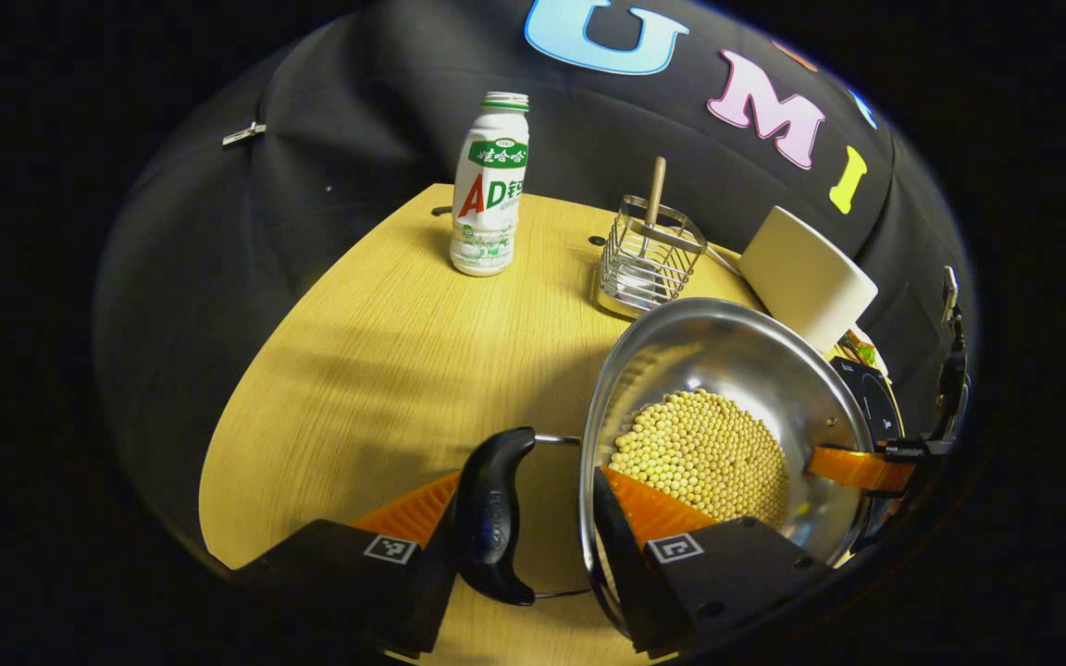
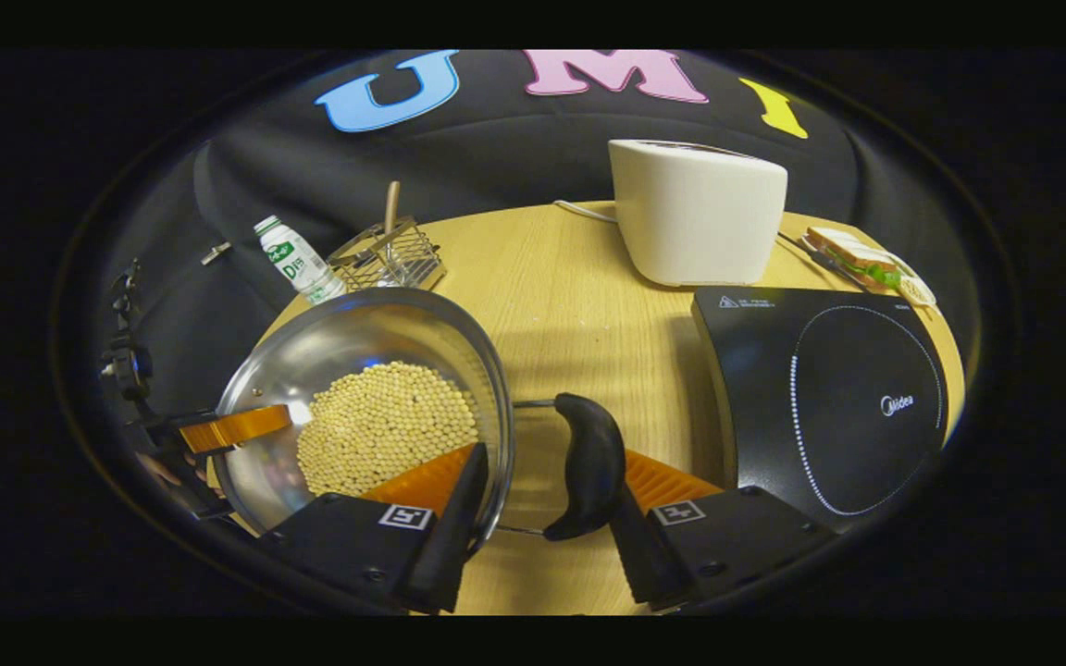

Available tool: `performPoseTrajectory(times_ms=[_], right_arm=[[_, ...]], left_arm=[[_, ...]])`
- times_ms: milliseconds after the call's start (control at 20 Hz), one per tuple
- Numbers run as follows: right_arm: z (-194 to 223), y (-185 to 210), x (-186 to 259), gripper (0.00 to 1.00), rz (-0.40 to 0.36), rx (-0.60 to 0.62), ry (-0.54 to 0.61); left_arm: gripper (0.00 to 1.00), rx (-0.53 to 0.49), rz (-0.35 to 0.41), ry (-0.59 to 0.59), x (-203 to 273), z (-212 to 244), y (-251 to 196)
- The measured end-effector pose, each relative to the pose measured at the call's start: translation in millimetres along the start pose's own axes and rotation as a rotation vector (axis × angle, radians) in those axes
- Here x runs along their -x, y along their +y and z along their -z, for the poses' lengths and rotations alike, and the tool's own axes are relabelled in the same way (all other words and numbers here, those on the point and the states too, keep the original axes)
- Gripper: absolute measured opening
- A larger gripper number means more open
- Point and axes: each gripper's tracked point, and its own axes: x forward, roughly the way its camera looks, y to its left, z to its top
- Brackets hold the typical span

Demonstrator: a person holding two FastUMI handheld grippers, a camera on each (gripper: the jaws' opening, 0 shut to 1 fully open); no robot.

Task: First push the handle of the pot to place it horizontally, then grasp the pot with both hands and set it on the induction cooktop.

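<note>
Wooden table (image 2: 579,305): both grippers' fingers straddle pot (image 1: 727,370) handles, rim between; clamping unclear.

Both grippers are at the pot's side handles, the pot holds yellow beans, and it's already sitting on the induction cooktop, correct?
Not quite. The pot is not on the induction cooktop yet: the right gripper view shows it over the wooden table, left of the cooktop. The rest holds: both grippers at its handles, beans inside.

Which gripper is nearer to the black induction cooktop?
Right. The right gripper straddles the round steel pot's black handle beside the flat black induction cooktop; the left gripper is at the pot's opposite handle, farther away.
</note>
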Motion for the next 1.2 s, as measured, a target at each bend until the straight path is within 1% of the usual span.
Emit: performPoseTrajectory(times_ms=[100, 200, 250, 300, 400, 450, 500, 550, 600, 700, 850, 1050, 1200], right_arm=[[2, 1, -1, 0.72, 0.002, 0.004, 0.004], [2, 1, -1, 0.72, 0.002, 0.004, 0.008], [3, 2, -2, 0.72, 0.001, 0.001, 0.011], [3, 2, -3, 0.72, 0.0, -0.001, 0.014], [4, 2, -4, 0.73, 0.002, -0.004, 0.018], [5, 1, -4, 0.73, 0.008, -0.003, 0.019], [3, 1, -8, 0.73, 0.01, -0.014, 0.015], [4, 0, -6, 0.7, 0.013, -0.021, 0.018], [4, 0, -6, 0.7, 0.016, -0.035, 0.023], [4, 1, -7, 0.66, 0.026, -0.053, 0.03], [2, 0, -10, 0.62, 0.032, -0.063, 0.031], [3, 0, -5, 0.61, 0.041, -0.03, 0.031], [-2, 3, 4, 0.62, 0.037, 0.008, 0.016]], left_arm=[[0.75, -0.015, -0.006, -0.002, 3, -2, 3], [0.78, -0.038, -0.027, -0.006, 6, -5, 9], [0.84, -0.048, -0.025, -0.007, 7, -6, 9], [0.87, -0.057, -0.019, -0.001, 6, -6, 9], [0.88, -0.077, -0.006, 0.005, 3, -9, 7], [0.87, -0.082, 0.013, 0.008, 2, -9, 3], [0.83, -0.075, 0.031, 0.013, -1, -9, -1], [0.7, -0.069, 0.029, 0.012, -4, -8, 0], [0.68, -0.064, 0.033, 0.011, -3, -10, -1], [0.67, -0.04, 0.042, 0.031, -3, -5, -1], [0.66, -0.008, 0.033, 0.031, -2, -3, -1], [0.64, -0.014, 0.033, 0.041, 0, -1, -2], [0.62, 0.023, 0.042, 0.056, 7, 8, -4]])
